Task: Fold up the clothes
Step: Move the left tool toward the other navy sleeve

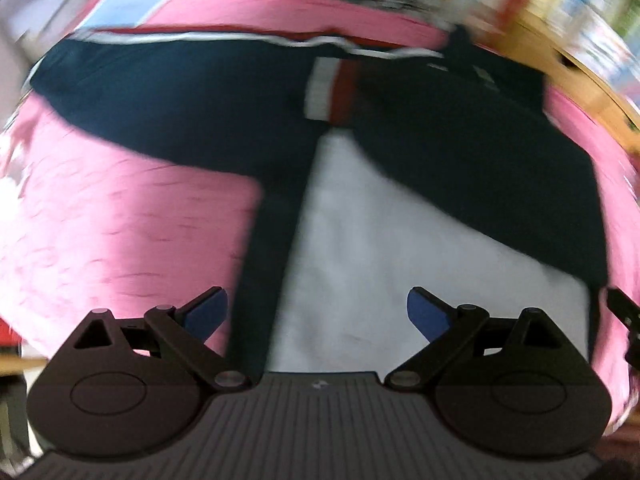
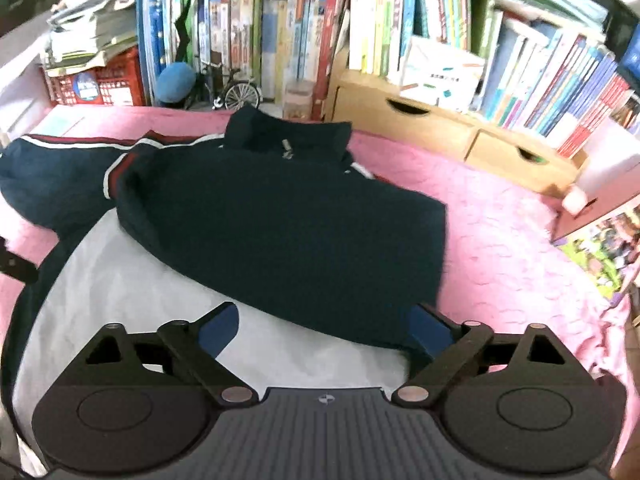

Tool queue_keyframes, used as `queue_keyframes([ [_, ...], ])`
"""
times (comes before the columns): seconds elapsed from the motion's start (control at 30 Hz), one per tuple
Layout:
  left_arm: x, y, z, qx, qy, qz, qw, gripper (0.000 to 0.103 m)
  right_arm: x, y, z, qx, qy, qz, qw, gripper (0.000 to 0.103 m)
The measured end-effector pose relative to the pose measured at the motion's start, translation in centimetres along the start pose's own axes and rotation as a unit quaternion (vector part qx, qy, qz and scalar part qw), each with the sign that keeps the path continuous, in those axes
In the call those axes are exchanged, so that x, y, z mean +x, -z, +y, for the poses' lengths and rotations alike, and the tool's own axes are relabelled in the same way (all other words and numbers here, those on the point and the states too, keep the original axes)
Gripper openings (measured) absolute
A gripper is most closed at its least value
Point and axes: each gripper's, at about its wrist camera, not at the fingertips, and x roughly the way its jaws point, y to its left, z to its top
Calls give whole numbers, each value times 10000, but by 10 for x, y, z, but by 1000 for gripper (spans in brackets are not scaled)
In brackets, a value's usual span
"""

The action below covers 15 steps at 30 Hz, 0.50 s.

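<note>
Ribbed dark plastic fills the bottom of both views, and from it two black linkage arms reach forward to blue-padded fingers. On the left gripper (image 1: 317,312) the fingers (image 1: 206,314) are spread wide and grasp nothing; between them lies the white lining (image 1: 400,260) of the jacket (image 1: 180,92), smooth and flat, with a dark navy front edge running as a narrow strip just inside the left-hand finger. Outside that finger the pink bedspread (image 1: 100,220) shows a crinkled, quilted surface with open room to the left. Farther ahead the navy sleeve stretches away to the left, trimmed with white and red stripes, and a striped cuff lies straight ahead of the gap. This view is blurred, so finer detail is lost.

On the right gripper (image 2: 324,332) the fingers (image 2: 218,328) are likewise released and wide apart. White lining (image 2: 140,288) lies between them and beyond the left-hand finger; the right-hand finger sits at the folded navy hem, though whether it touches cannot be told. Ahead, the jacket (image 2: 280,220) forms a thick folded slab of matte fabric with a stand-up collar and a small metal zip pull at the far end. To the right the pink bedspread (image 2: 520,240) is bare up to a wooden drawer unit (image 2: 440,124). Beyond stand bookshelves (image 2: 280,40) packed with upright books, a red crate (image 2: 108,80) and a small model bicycle (image 2: 236,88).
</note>
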Motion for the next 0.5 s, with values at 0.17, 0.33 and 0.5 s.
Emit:
queue_keyframes([
  [0.17,-4,22,-53,280,80,-16,9996,99,-20,19,-15,-280,-201,-106,9993,98],
  [0.33,-9,30,-69,200,-60,-119,9997,99,-23,23,-21,-342,-458,-171,9982,98],
  [0.5,-13,10,-19,-509,-197,-304,9980,99,-19,15,-12,-393,-542,-179,9976,98],
])
